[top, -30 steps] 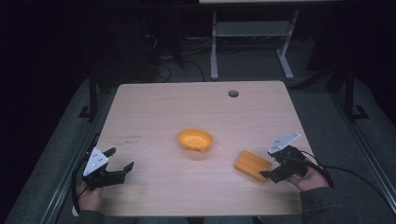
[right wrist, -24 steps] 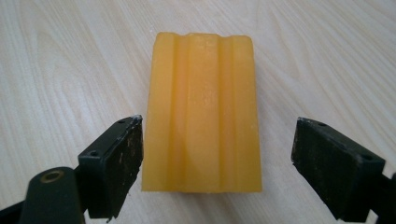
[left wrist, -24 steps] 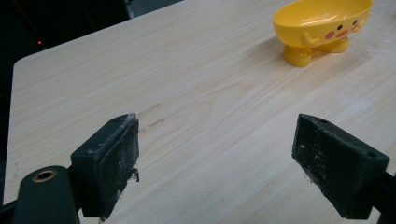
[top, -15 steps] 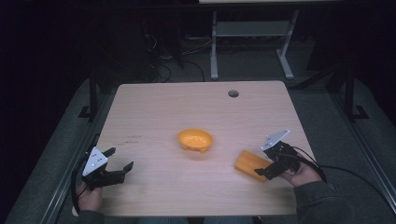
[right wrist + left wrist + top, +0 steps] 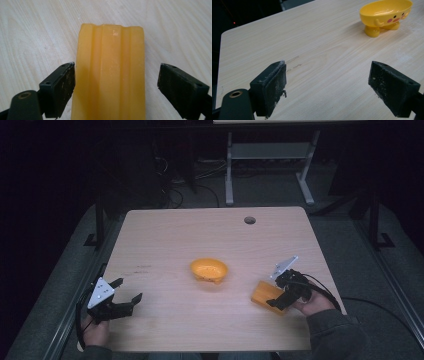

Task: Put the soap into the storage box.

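While its near end runs out of frame, the ridged yellow-orange soap bar lies between the right gripper's parted jaws; left gripper likewise agape

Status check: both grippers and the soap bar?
Right gripper open, jaws astride the orange soap bar, not clamped. Left gripper open, idle over bare table. Yellow soap dish mid-table, nothing between it and the bar.

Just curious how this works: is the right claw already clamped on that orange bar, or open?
Open. The right claw straddles the orange bar lying flat on the table; one jaw sits beside it, the other stands clear with wood showing between.
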`<control>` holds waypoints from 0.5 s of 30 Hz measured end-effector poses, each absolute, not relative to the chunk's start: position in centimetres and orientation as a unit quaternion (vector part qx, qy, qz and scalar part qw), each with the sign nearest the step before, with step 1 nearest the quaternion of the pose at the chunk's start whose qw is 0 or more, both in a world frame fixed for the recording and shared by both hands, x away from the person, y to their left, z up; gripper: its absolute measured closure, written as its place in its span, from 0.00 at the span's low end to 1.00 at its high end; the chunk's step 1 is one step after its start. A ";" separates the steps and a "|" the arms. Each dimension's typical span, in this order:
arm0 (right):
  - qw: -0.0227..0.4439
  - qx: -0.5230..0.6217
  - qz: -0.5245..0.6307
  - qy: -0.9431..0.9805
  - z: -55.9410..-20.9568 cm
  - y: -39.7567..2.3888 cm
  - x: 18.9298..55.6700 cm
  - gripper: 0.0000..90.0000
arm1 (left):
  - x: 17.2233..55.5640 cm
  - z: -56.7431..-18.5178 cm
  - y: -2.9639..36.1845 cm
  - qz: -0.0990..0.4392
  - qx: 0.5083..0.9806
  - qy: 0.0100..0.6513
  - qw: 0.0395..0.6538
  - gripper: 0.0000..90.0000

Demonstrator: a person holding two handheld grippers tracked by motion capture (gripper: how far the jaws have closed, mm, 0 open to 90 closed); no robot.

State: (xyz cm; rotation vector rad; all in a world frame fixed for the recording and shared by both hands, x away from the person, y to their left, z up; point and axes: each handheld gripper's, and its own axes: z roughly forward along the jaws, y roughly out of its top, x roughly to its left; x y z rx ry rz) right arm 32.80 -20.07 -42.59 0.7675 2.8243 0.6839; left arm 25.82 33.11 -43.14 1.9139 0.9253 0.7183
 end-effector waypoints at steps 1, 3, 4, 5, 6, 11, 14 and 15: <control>0.064 0.258 0.223 0.938 -42.7 -19.9 32.9 0.15 | 25.8 -43.1 33.1 0.288 0.768 0.372 0.434 0.15; 0.066 0.256 0.226 0.938 -42.7 -19.8 33.0 0.16 | 25.8 -43.1 33.1 0.289 0.768 0.371 0.435 0.15; 0.062 0.256 0.227 0.938 -42.8 -19.8 33.2 0.15 | 25.8 -43.1 33.1 0.289 0.768 0.371 0.435 0.15; 0.062 0.256 0.227 0.938 -42.8 -19.8 33.2 0.15 | 25.8 -43.1 33.1 0.289 0.768 0.371 0.435 0.15; 0.056 0.262 0.227 0.936 -42.8 -19.7 33.2 0.15 | 25.8 -43.1 33.1 0.289 0.768 0.371 0.435 0.15; 0.055 0.255 0.222 0.940 -42.9 -19.3 33.0 0.16 | 25.8 -43.1 33.1 0.289 0.768 0.371 0.435 0.15; 0.055 0.252 0.213 0.942 -43.2 -18.9 33.0 0.16 | 25.8 -43.1 33.1 0.289 0.768 0.371 0.435 0.15; 0.055 0.252 0.213 0.942 -43.2 -18.9 33.0 0.16 | 25.8 -43.1 33.1 0.289 0.768 0.371 0.435 0.15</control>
